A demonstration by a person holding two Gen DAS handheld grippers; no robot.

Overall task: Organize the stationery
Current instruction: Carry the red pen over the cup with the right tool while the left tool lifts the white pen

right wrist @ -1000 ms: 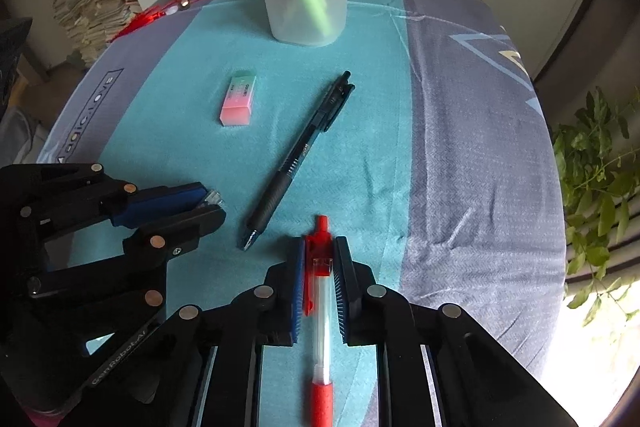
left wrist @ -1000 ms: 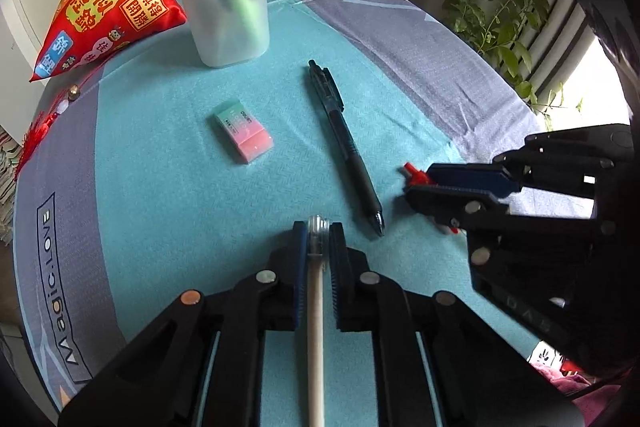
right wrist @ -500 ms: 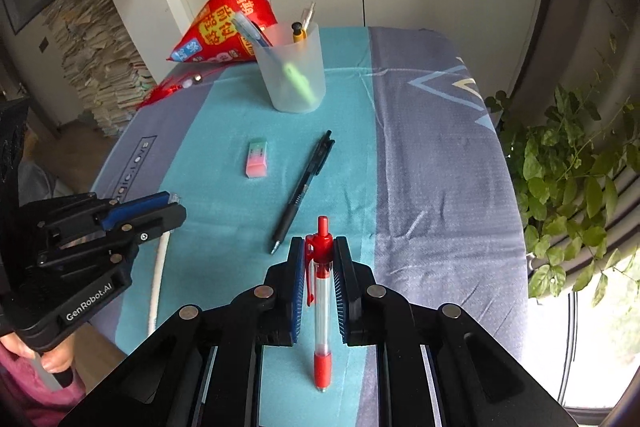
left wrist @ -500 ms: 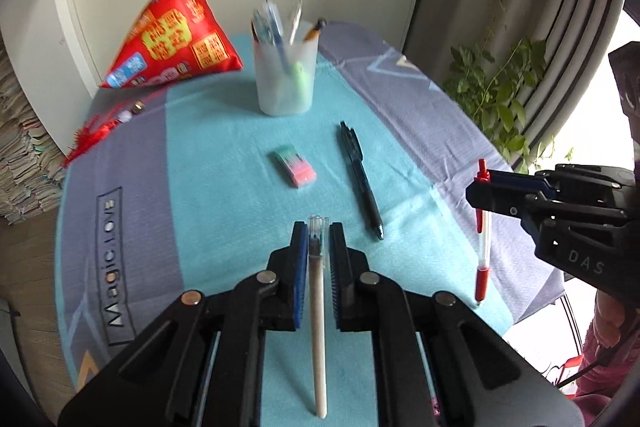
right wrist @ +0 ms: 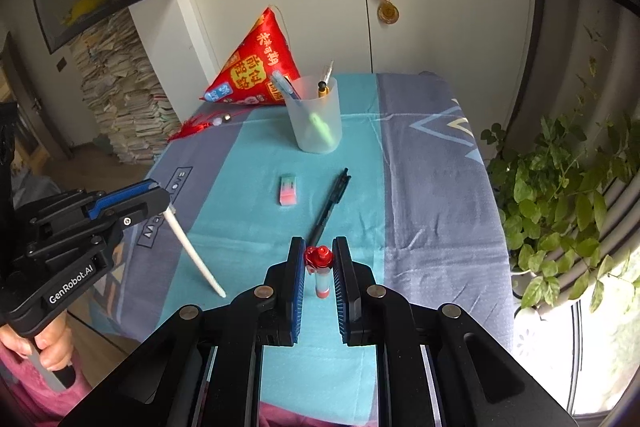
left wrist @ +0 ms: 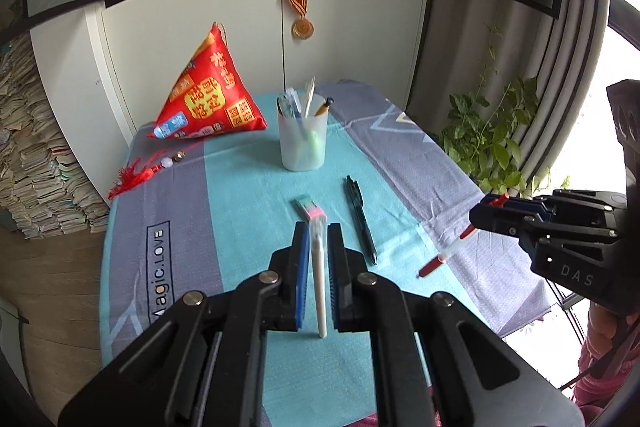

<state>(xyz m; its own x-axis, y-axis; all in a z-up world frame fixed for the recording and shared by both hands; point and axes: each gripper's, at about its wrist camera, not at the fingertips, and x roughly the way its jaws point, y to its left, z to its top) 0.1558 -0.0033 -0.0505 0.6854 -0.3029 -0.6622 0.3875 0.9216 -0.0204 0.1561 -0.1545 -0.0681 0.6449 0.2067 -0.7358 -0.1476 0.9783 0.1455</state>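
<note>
the left gripper [left wrist: 318, 251] jaws are closed on a white pen [left wrist: 319, 279]; the right gripper [right wrist: 318, 267] jaws are closed on a red pen [right wrist: 322, 273]. both pens hang tip-down above the table, well short of the pen cup [right wrist: 316, 115].

risk: each pen is pinched near its top, so it can swing or slip and miss the cup rim (already crowded).

a black pen [right wrist: 328, 205] and eraser [right wrist: 288, 190] lie on the teal-grey tablecloth [right wrist: 420, 187]. white cabinets, paper stacks and a plant surround it.
</note>
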